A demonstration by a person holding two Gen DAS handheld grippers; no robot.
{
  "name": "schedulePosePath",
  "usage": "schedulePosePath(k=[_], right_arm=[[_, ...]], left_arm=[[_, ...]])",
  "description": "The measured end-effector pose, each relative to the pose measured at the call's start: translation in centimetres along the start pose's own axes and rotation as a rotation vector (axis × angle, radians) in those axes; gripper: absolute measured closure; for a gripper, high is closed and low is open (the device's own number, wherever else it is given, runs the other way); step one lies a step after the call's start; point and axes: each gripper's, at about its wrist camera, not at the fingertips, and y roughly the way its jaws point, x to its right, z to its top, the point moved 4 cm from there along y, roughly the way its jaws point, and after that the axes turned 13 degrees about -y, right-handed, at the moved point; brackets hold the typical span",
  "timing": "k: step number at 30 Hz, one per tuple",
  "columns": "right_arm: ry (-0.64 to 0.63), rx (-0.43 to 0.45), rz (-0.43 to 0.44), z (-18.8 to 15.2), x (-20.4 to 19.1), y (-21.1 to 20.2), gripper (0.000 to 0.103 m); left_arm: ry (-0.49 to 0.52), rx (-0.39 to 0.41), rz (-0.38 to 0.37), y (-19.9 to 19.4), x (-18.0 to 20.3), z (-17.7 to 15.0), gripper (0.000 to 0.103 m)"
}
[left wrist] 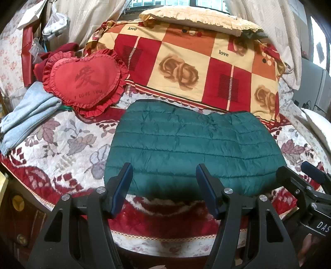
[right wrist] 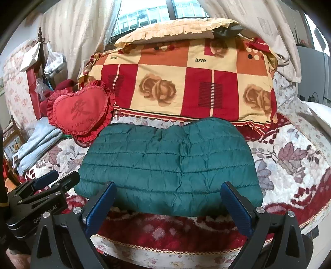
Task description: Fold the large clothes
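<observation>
A bed (left wrist: 68, 142) with a flowered cover fills both views. At its far side, beyond both pairs of fingers, lies a checked quilt (left wrist: 186, 64) with a pillow (left wrist: 198, 17) on top. The green padded jacket (left wrist: 186, 144) lies folded flat on the cover, straight ahead of the fingers, its near edge between their tips. A red heart cushion (left wrist: 84, 80) and a pale blue garment (left wrist: 26, 120) sit off to the left. The left gripper (left wrist: 164, 178) is spread wide, holding nothing. The right gripper (right wrist: 167, 196) is likewise wide and empty.
</observation>
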Motion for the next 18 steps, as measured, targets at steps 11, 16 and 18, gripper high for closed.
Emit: schedulePosePath(k=[11,16,18], right_arm=[[0.006,-0.011,-0.001,-0.14,-0.04,0.18,0.003],[0.007,-0.013,0.0,-0.14,-0.02,0.21,0.003],[0.008,-0.013,0.0,-0.13,0.02,0.26,0.003]], left_arm=[[-0.004,0.003,0.002,-0.01,0.06,-0.09,0.039],[0.002,-0.003,0.003,0.07,-0.17,-0.21,0.039],[0.004,-0.003,0.004,0.08,-0.18,-0.31,0.039]])
